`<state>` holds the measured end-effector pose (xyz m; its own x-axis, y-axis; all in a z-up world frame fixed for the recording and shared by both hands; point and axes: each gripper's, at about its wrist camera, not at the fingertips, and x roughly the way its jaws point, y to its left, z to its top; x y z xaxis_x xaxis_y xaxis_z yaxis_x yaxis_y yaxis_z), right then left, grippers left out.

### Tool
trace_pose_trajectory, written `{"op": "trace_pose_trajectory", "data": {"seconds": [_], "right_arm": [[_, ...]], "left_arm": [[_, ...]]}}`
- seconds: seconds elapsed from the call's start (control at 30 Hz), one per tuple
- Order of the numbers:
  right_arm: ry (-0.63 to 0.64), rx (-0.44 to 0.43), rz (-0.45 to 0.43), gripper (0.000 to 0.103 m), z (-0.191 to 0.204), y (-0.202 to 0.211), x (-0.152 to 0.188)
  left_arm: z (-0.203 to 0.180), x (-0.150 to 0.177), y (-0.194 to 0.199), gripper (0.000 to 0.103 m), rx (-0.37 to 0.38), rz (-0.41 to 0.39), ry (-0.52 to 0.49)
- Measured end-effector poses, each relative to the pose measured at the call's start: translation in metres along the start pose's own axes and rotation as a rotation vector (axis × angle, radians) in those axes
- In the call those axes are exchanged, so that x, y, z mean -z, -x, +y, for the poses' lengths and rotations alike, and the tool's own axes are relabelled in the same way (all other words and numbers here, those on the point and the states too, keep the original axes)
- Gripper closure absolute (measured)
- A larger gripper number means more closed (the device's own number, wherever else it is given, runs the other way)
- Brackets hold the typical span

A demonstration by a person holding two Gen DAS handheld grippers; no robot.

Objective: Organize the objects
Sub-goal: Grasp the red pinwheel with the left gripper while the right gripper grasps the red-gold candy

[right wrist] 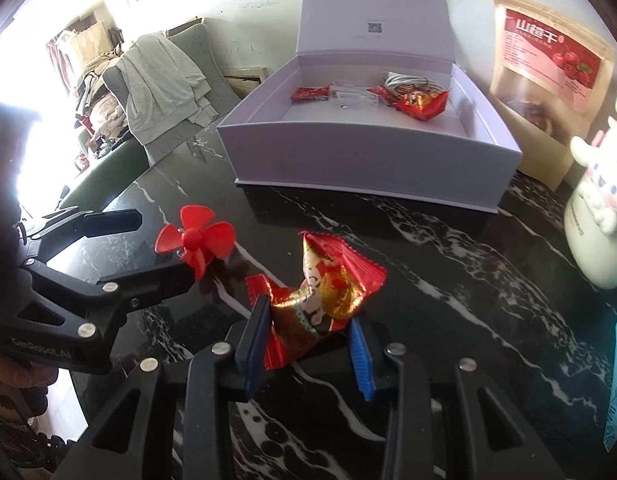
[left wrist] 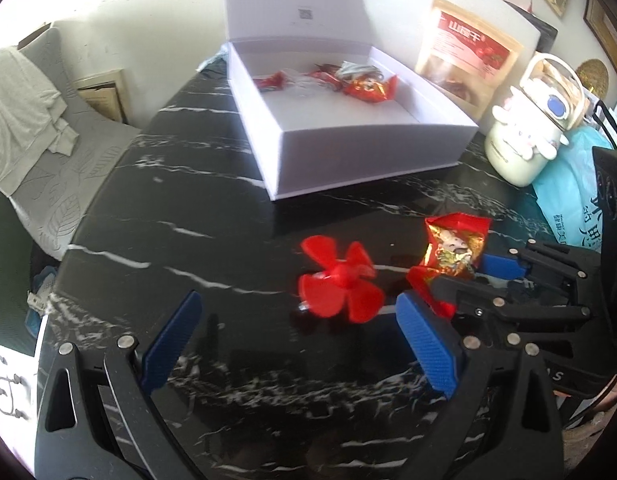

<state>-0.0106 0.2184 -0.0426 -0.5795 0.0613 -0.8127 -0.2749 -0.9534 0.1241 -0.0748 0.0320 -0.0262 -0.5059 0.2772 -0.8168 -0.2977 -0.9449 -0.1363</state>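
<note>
1. Filling most of both views, a black marble table [left wrist: 212, 208] carries an open white box [left wrist: 360, 148] at its far side, with wrapped sweets inside; a chair draped with a towel [left wrist: 24, 112] stands to the left.
2. The left gripper [left wrist: 296, 344] hovers low, its fingers spread wide, with a red propeller [left wrist: 340, 280] on the table between them.
3. The right gripper [right wrist: 308, 344] is clamped on a red candy packet [right wrist: 320, 300], near the propeller.
</note>
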Motion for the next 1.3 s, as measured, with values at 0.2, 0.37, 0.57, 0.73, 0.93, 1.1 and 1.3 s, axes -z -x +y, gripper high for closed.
{"op": "trace_pose_trajectory", "data": {"seconds": [0.2,0.37,0.57,0.73,0.93,1.1,1.3], "right_arm": [[-0.026,0.026,0.003,0.066,-0.013,0.009,0.011],[-0.041,0.035,0.005,0.066,-0.021,0.015,0.018],[-0.043,0.049,0.012,0.066,-0.024,0.019,0.027],[-0.048,0.058,0.01,0.066,-0.026,0.025,0.034],[-0.069,0.06,-0.004,0.066,-0.03,0.03,0.04],[-0.114,0.063,-0.033,0.043,-0.033,0.033,0.039],[-0.112,0.067,-0.082,0.034,-0.03,0.032,0.03]], "left_arm": [[-0.011,-0.003,-0.009,0.005,-0.012,-0.019,-0.036],[-0.014,-0.005,-0.013,0.022,0.007,-0.034,-0.039],[-0.023,-0.002,-0.019,0.055,0.007,-0.007,-0.056],[-0.037,0.004,-0.012,0.062,0.007,-0.032,-0.139],[-0.056,0.009,-0.005,0.062,-0.006,-0.054,-0.247],[-0.055,0.01,-0.01,0.062,0.002,-0.038,-0.24],[-0.048,0.016,-0.011,0.062,0.013,-0.029,-0.231]]}}
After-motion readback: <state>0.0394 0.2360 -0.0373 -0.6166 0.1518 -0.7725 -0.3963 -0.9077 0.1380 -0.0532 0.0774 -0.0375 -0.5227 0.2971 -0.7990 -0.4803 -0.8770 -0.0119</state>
